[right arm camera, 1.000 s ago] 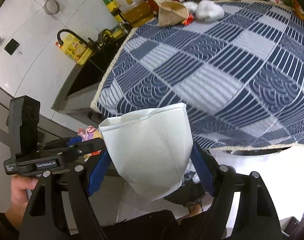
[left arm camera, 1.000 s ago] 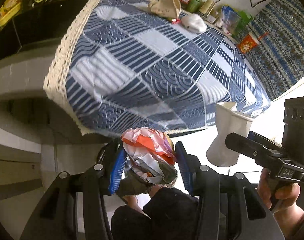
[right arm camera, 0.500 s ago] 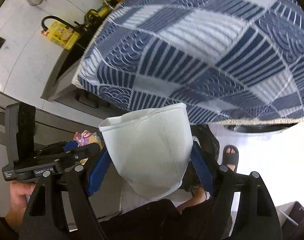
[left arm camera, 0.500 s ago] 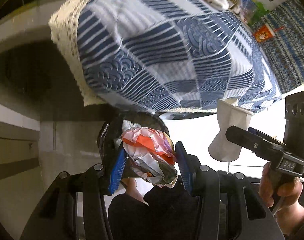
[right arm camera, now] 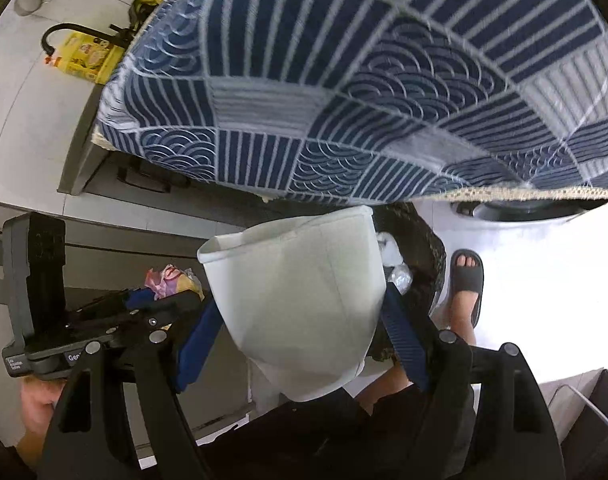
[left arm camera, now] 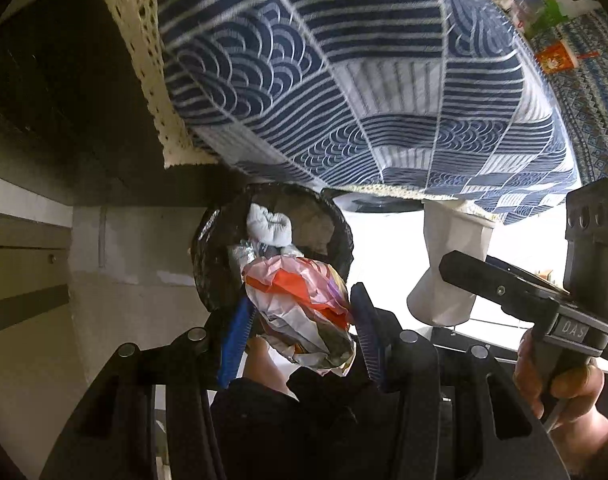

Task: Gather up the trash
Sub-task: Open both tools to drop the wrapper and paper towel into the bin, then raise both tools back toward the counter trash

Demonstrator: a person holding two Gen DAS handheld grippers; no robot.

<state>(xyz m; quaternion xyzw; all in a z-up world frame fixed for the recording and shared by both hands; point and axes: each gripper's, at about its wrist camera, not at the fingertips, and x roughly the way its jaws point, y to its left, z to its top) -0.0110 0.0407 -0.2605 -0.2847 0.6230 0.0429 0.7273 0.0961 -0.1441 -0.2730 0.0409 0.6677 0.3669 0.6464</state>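
Note:
My left gripper (left arm camera: 300,312) is shut on a crumpled pink, orange and white wrapper (left arm camera: 300,304), held just above a black-lined trash bin (left arm camera: 335,236) on the floor below the table edge. White crumpled trash (left arm camera: 268,226) lies inside the bin. My right gripper (right arm camera: 300,312) is shut on a white paper cup (right arm camera: 300,296), held to the right of the bin; the cup (left arm camera: 447,264) and right gripper (left arm camera: 503,284) also show in the left wrist view. The bin's rim (right arm camera: 423,240) shows behind the cup.
The table with a blue and white patterned cloth (left arm camera: 363,80) and lace edge hangs over the bin. A person's sandalled foot (right arm camera: 465,280) stands right of the bin. A dark sink counter (right arm camera: 84,152) lies to the left. Bottles and packets (left arm camera: 551,56) sit at the table's far end.
Both grippers have dropped from above the tabletop to below its edge. The trash bin has come into view under the wrapper. Both holds are unchanged.

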